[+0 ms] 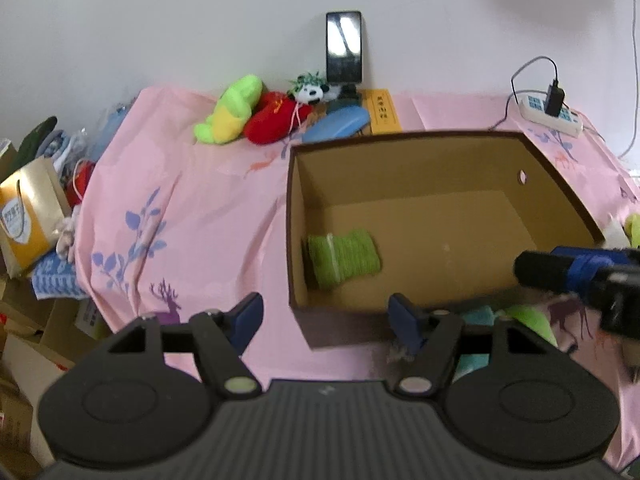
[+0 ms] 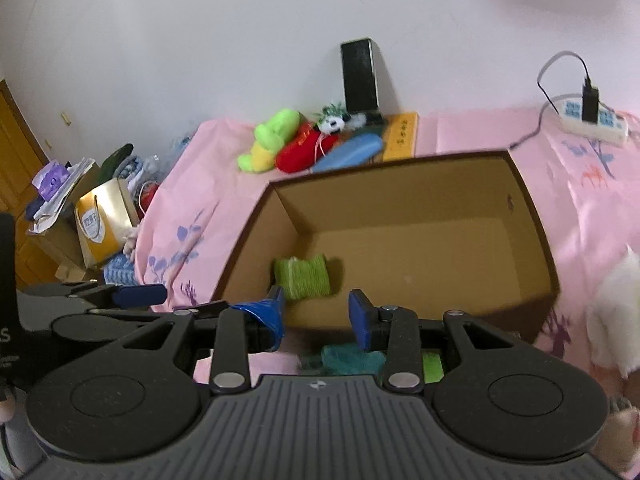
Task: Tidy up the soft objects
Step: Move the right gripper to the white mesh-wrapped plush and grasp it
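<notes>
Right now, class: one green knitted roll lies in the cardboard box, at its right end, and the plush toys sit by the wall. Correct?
Not quite. The green knitted roll lies at the left end of the cardboard box, as the left wrist view shows. The plush toys do sit by the wall.

You have a surface under a pink cloth (image 1: 208, 216) printed with blue leaves and purple deer. On it: an open cardboard box (image 1: 552, 184) near the front; a teal soft piece (image 2: 352, 358) and a bright green one (image 2: 433, 366) just before the box; at the wall, a green-yellow plush (image 1: 230, 110), red plush (image 1: 276, 118), panda plush (image 1: 314, 92), blue case (image 1: 340, 124), yellow box (image 1: 384, 112); a white power strip (image 1: 554, 114) at far right
</notes>
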{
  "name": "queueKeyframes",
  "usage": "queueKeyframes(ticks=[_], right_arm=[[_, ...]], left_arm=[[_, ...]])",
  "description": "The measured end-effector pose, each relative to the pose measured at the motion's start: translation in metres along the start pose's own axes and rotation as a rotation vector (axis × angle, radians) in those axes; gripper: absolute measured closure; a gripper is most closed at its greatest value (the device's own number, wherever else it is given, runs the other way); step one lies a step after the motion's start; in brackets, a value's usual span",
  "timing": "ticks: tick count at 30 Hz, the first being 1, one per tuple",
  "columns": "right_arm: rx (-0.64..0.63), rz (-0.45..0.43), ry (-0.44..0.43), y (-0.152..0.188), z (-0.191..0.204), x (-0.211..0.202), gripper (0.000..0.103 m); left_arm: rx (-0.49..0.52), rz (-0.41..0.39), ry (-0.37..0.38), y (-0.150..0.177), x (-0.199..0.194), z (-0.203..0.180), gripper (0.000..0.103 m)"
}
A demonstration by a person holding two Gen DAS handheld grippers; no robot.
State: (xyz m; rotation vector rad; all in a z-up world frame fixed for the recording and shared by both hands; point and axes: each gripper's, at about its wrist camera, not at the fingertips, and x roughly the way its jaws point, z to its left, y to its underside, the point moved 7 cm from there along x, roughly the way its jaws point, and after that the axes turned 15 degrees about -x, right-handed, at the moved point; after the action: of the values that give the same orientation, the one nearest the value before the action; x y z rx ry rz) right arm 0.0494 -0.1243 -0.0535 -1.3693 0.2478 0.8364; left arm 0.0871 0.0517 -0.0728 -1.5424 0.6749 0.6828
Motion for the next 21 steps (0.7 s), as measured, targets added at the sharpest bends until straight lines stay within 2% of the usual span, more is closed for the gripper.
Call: queueKeyframes(ticks=[10, 15, 21], right_arm=[[0.043, 0.067, -0.079, 0.042, -0.007, -0.016, 0.085], [0.057, 0.142, -0.178, 0.069, 0.003, -0.014, 0.085], [0.053, 0.214, -0.242, 0.095, 0.018, -0.004, 0.084]], left_arm=[[-0.04, 0.105, 0.04, 0.063, -0.008, 0.021, 0.032], [-0.047, 0.156, 0.138, 0.093, -0.019, 0.018, 0.032], [0.03, 0.181, 0.247, 0.127, -0.028, -0.009, 0.029]])
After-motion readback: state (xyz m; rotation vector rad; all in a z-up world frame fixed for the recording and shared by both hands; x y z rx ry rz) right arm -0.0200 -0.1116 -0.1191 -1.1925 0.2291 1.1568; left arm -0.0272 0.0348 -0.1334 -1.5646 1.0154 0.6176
